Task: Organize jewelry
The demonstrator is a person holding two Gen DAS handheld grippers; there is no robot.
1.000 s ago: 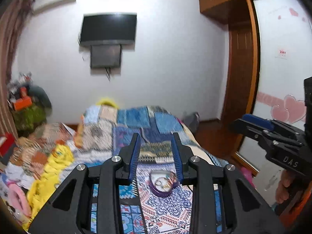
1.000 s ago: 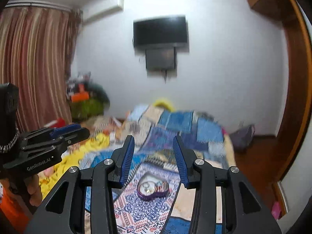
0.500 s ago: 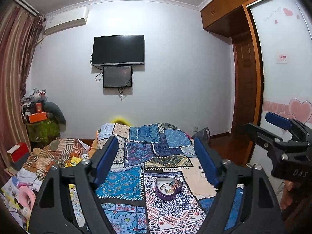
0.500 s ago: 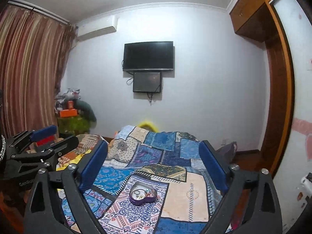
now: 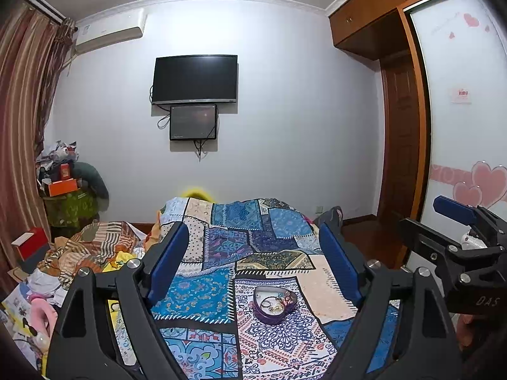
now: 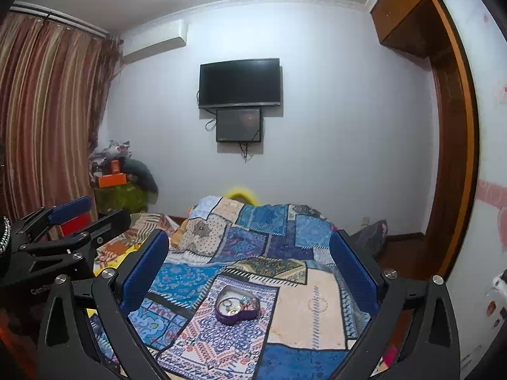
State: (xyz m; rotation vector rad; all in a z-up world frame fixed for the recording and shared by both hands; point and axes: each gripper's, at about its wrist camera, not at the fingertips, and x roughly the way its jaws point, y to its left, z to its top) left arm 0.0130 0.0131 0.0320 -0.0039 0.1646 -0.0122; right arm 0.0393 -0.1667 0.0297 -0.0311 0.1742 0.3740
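Note:
A purple heart-shaped box [image 5: 275,304] with rings and other small jewelry lies open on the patchwork bedspread [image 5: 228,247]. It also shows in the right wrist view [image 6: 237,306]. My left gripper [image 5: 253,262] is open wide and empty, held above and short of the box. My right gripper [image 6: 250,269] is open wide and empty too, also above and short of the box. Each gripper shows at the edge of the other's view: the right one [image 5: 456,221] and the left one [image 6: 68,218].
A heap of clothes [image 5: 85,253] lies left of the bed. A cluttered stand [image 5: 68,199] is in the far left corner by the striped curtain [image 6: 41,120]. A wardrobe [image 5: 459,145] and a wooden door [image 5: 401,145] are on the right. A TV [image 5: 195,79] hangs on the far wall.
Both grippers have opened from narrow to wide. Both have risen and tilted up, so the box sits lower and smaller in view.

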